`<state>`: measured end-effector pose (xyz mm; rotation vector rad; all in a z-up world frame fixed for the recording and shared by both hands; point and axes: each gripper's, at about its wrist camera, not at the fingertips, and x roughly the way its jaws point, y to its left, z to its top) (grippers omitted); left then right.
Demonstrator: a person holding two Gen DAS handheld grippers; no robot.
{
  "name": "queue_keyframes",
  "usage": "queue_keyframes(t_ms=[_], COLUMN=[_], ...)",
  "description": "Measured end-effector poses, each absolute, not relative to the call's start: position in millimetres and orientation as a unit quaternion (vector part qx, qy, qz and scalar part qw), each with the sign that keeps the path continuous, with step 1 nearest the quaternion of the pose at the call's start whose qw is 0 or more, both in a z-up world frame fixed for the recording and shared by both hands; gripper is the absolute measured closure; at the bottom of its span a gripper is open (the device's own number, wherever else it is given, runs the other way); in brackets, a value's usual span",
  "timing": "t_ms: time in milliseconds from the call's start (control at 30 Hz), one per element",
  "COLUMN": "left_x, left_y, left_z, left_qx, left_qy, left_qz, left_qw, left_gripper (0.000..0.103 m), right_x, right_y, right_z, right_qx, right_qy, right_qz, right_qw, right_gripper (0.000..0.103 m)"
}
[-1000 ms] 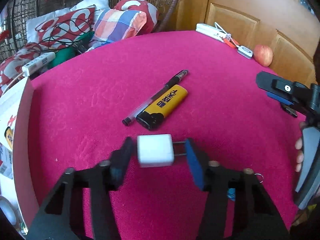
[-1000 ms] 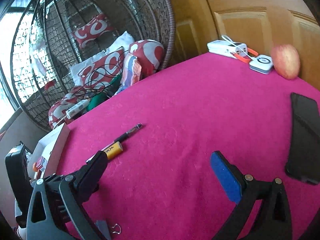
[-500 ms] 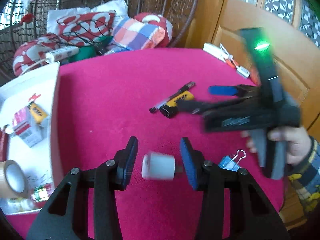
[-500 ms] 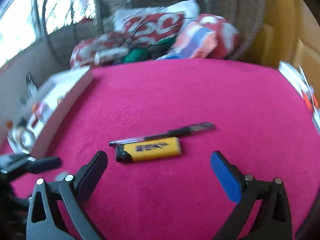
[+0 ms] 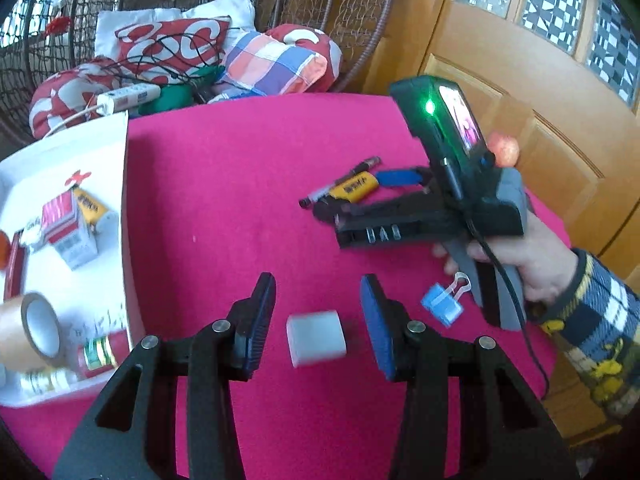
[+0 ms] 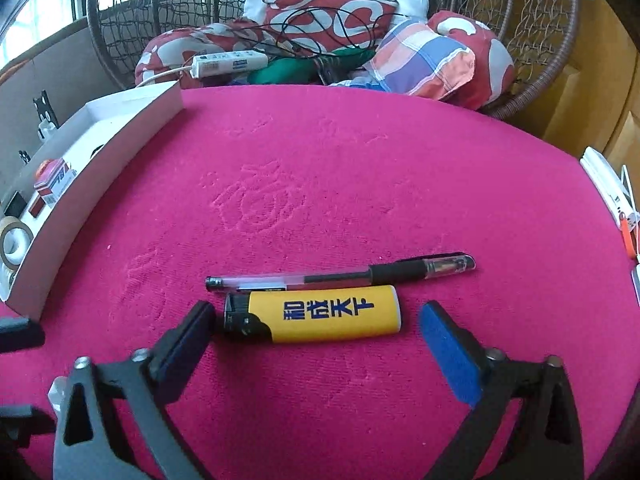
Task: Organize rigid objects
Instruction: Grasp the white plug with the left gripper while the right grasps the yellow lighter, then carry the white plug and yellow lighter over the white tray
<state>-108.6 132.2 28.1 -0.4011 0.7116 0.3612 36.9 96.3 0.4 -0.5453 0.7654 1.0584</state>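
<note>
My left gripper (image 5: 318, 316) is open, with a white plug adapter (image 5: 316, 338) lying between its fingers, touching neither pad. My right gripper (image 6: 316, 336) is open and straddles a yellow lighter (image 6: 320, 314) end to end; its left finger (image 6: 188, 340) is almost at the lighter's black cap. A clear pen (image 6: 340, 272) lies just beyond the lighter. In the left wrist view the right gripper (image 5: 360, 196) is over the lighter (image 5: 356, 190) and pen (image 5: 340, 182). A blue binder clip (image 5: 442, 306) lies to the right of my left gripper.
A white box (image 5: 124, 208) at the table's left edge holds small cartons, a tape roll (image 5: 28, 330) and other items; it also shows in the right wrist view (image 6: 100, 168). An apple (image 5: 504, 150) sits far right. Cushions and a power strip (image 6: 228, 64) lie beyond the table.
The left gripper has pulled back towards the near edge and opened wider around the adapter. The right gripper has swung left and closed in on the lighter, which now sits between its fingers.
</note>
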Motion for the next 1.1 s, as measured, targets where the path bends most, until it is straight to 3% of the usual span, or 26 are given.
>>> queue_keyframes(t_ms=[267, 467, 700, 1100], left_x=[-98, -108, -89, -94], left_y=[105, 100, 97, 109], left_z=[18, 24, -3, -6], left_qx=[-0.135, -0.115, -0.099, -0.145], left_qy=[0.37, 0.339, 0.392, 0.383], left_qz=[0.184, 0.227, 0.226, 0.203], left_qw=[0.9, 0.906, 0.886, 0.889], left_gripper=[0.059, 0.059, 0.057, 0.059], right_x=[34, 37, 41, 26], right_y=[91, 79, 74, 42], right_z=[2, 5, 5, 44], right_qx=[-0.237, -0.21, -0.188, -0.131], right_qy=[0.353, 0.36, 0.368, 0.328], right_qz=[0.479, 0.481, 0.478, 0.491], right_qw=[0.768, 0.772, 0.775, 0.796], right_gripper=[0.023, 0.023, 0.023, 0.023])
